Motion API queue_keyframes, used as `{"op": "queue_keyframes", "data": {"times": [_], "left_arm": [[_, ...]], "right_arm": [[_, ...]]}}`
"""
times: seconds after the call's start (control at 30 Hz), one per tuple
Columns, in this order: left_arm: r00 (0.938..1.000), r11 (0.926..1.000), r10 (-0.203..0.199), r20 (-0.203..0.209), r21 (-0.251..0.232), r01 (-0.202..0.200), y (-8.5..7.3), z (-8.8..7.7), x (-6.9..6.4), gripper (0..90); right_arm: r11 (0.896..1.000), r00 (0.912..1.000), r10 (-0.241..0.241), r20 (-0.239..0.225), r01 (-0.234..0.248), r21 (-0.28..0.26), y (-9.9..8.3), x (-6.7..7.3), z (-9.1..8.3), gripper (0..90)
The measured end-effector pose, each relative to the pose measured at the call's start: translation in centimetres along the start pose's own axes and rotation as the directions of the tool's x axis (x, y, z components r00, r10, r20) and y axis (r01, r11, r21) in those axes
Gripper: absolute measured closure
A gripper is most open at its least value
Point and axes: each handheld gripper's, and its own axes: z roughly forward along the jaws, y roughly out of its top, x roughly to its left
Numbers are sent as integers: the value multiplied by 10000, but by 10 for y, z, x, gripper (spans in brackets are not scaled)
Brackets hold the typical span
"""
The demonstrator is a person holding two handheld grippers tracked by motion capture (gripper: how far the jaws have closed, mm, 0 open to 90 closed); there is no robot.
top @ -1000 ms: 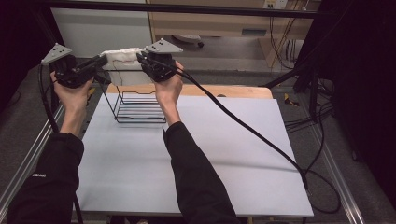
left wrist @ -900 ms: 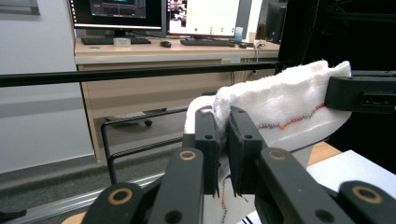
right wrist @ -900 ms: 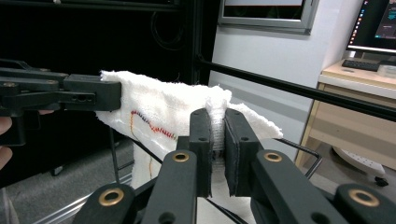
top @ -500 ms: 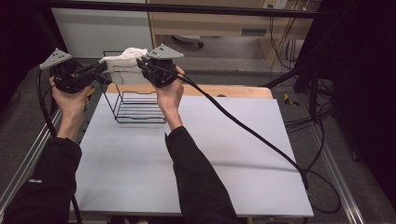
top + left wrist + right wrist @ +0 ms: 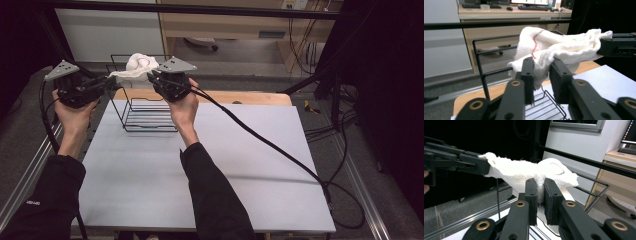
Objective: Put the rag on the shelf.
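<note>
Two handheld grippers are holding a white cloth [image 5: 138, 67] above the wire basket [image 5: 145, 107] at the bench's far left corner; right gripper [image 5: 540, 191] is clamping it, left gripper [image 5: 541, 72] has just been opening, cloth between its jaws.

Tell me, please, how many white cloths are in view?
1. The white cloth hangs in the air above the wire basket, stretched between the left gripper and the right gripper. None seems hidden.

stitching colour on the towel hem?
Red, with a few green stitches, on the white terry towel; clearest in the left gripper view.
</note>
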Motion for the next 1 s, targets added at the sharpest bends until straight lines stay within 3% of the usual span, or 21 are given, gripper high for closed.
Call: {"op": "queue_keyframes", "data": {"times": [0.17, 0.37, 0.57, 0.7, 0.87, 1.0], "left_arm": [[9999, 9999, -102, 83, -29, 102, 10, -11, -1, 660], [9999, 9996, -130, -16, -237, 130, 22, -17, -2, 698], [9996, 9995, -298, -10, 104, 298, 25, 0, -6, 841], [9982, 9972, -509, 324, 569, 490, 19, 18, -10, 872], [9991, 9949, -162, 395, 1006, 122, 7, 29, -16, 891], [9985, 9936, -233, 489, 1117, 178, 1, 32, -15, 894]], "right_arm": [[9999, 9999, -104, -4, 104, -20, -1, 1, 0, 825], [9996, 9996, -292, -9, 292, 32, -5, 3, 1, 825], [9995, 9995, -299, -67, 300, 54, -8, 2, 0, 825], [9990, 9990, -429, -81, 430, 114, -10, 3, -1, 822], [9989, 9988, -433, -211, 437, 188, -12, 1, -3, 811], [9990, 9988, -373, -322, 380, 220, -11, 1, -5, 787]]}}
